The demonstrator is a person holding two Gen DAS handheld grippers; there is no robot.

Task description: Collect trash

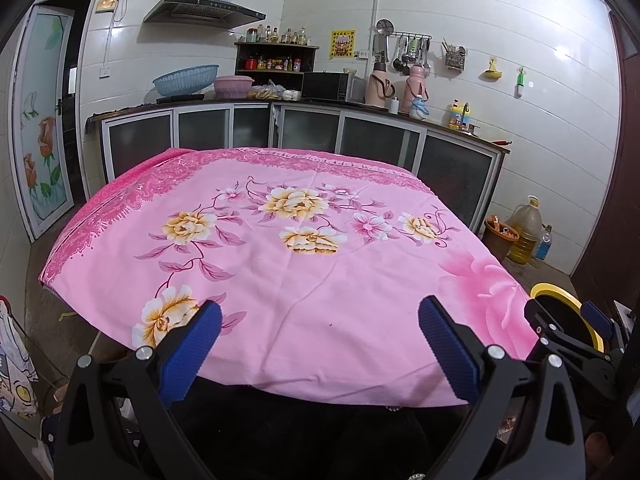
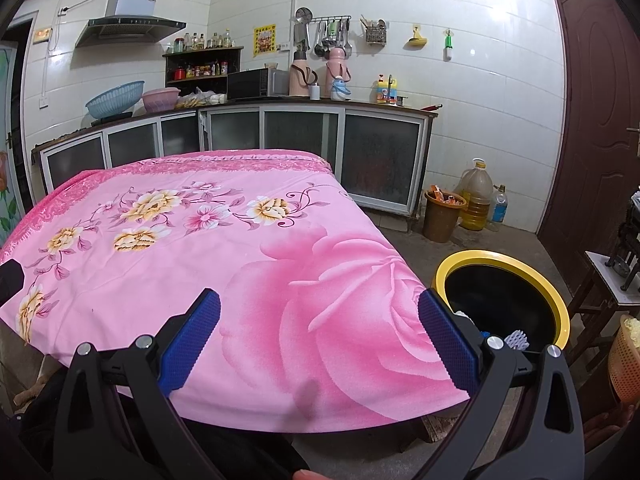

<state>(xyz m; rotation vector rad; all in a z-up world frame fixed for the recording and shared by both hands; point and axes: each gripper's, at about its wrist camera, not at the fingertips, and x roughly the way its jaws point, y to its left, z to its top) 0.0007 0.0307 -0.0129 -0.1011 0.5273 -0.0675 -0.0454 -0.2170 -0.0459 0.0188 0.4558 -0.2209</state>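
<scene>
Pink floral tablecloth bare; both tongs wide, empty; yellow-rimmed bin just right of right tongs.

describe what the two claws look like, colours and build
Both match. The left claw has two black plastic arms with triangular cut-outs, silver round bolt heads at the joints, and flat blue pads with a fine knurled, dotted texture. The right claw is built the same way: black frame, silver bolts, blue textured pads. No cables, labels or sleeves show in either view.
</scene>
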